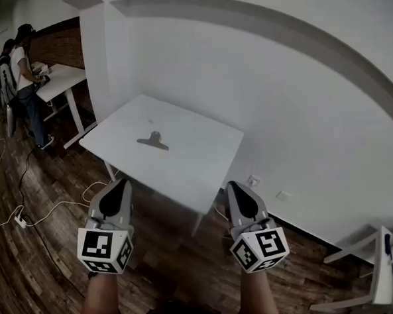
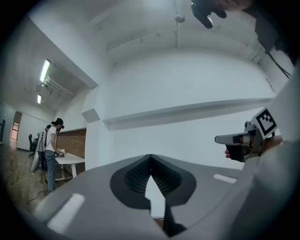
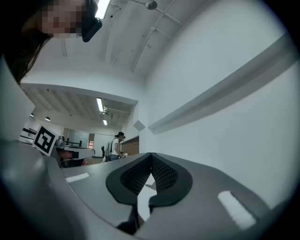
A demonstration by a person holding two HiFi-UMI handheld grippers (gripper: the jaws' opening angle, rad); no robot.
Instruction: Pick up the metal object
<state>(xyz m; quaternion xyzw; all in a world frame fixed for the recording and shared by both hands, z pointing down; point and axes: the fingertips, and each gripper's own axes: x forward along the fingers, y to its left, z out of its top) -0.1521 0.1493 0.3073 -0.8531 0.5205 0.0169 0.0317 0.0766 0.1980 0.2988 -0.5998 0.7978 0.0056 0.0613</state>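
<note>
The metal object point(image 1: 154, 142), a small grey clip-like piece, lies near the middle of the white table point(image 1: 204, 166). Both grippers hang in front of the table's near edge, short of the object and above the floor. My left gripper point(image 1: 120, 185) is shut with nothing in it; its jaws meet at the tips in the left gripper view point(image 2: 150, 158). My right gripper point(image 1: 233, 185) is also shut and empty point(image 3: 151, 157). Through the slit below its tips a small grey shape point(image 3: 150, 186) shows on the white tabletop, probably the object.
A person point(image 1: 24, 70) stands at another white table point(image 1: 62, 78) at the far left. Cables and a power strip point(image 1: 20, 220) lie on the wooden floor. A white wall with outlets point(image 1: 253, 181) runs behind the table. White furniture point(image 1: 383, 271) stands at the right.
</note>
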